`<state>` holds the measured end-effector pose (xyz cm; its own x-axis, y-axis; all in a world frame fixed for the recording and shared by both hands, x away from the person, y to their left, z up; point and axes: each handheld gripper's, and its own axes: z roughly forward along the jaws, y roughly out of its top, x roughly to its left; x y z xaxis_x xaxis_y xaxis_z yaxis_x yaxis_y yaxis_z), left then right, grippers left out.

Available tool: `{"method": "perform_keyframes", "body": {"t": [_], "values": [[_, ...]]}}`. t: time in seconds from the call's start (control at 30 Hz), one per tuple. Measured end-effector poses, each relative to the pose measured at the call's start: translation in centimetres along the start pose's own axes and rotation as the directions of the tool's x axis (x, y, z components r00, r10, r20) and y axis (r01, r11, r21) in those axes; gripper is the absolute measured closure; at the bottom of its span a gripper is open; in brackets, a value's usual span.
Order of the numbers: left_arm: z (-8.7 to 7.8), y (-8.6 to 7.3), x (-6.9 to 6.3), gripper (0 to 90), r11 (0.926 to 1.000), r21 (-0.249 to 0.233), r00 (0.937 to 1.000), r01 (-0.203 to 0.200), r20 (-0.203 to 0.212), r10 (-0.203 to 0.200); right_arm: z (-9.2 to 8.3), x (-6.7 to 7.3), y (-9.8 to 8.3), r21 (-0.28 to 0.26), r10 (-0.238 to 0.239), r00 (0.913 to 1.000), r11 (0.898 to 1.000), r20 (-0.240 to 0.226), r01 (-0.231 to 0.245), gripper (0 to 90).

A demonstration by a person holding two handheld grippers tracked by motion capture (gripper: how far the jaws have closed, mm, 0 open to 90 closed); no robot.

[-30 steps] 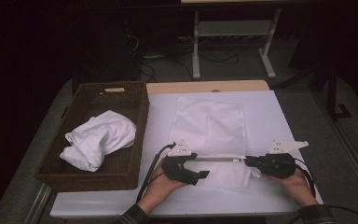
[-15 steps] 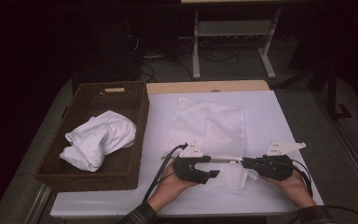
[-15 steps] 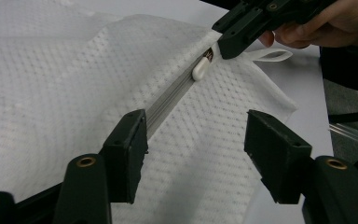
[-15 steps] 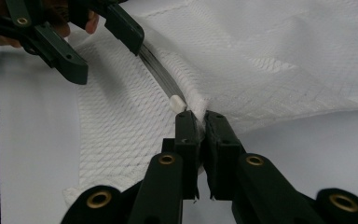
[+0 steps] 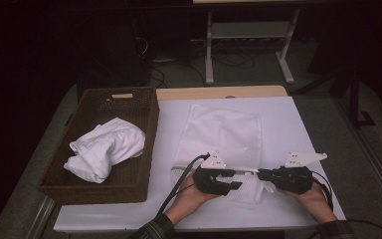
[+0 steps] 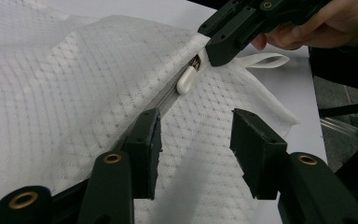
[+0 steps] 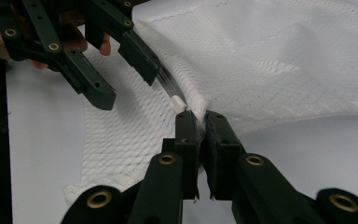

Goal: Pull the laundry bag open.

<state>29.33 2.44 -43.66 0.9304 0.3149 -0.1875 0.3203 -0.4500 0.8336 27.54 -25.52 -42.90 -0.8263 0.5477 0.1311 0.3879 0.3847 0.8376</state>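
Mesh bag: white netted laundry bag with a zipper [image 5: 222, 137] is lying flat on the white desk [image 5: 298, 119], its near edge lifted between the two tools
Zipper pull: small white plastic tab [image 6: 187, 80] is sitting on the zipper line, just beside the right tool's pinching tips
Right tool: black two-jaw right tool [image 7: 200, 122] is pinching the mesh at the zipper's end, jaws pressed together on the fabric
Left tool: black two-jaw left tool [image 6: 196, 140] is standing half open over the zipper line; its jaws have just been closing, with mesh lying between them but the pads [image 6: 255, 140] not pressing on it
Loop: white fabric hanging loop [image 6: 265, 59] is sticking out from the bag's corner beyond the right tool
Hands: person's hands are gripping both tools at the desk's near edge, left tool [image 5: 219, 180] and right tool [image 5: 266, 175] facing each other, near together
Basket: brown woven rectangular basket [image 5: 144, 107] is sitting at the desk's left side
Cloth: crumpled white cloth [image 5: 105, 148] is lying inside the basket, well apart from the bag
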Motion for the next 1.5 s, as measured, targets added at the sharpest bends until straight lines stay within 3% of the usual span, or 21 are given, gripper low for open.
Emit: {"method": "perform_keyframes", "body": {"t": [0.8,1.5], "values": [[2.1,1.3,-0.3,73.0,0.9996,0.009,0.9995,-0.028,0.015,0.027,-0.4,0.3,0.1,-0.027,-0.012,0.9997,1.000,-0.022,0.011,83.9],[3.1,1.8,-0.1,82.8,0.9999,-0.005,0.9990,0.012,0.042,-0.012,-0.4,0.4,0.2,-0.034,-0.014,0.9997,0.999,-0.019,0.013,84.0]]}}
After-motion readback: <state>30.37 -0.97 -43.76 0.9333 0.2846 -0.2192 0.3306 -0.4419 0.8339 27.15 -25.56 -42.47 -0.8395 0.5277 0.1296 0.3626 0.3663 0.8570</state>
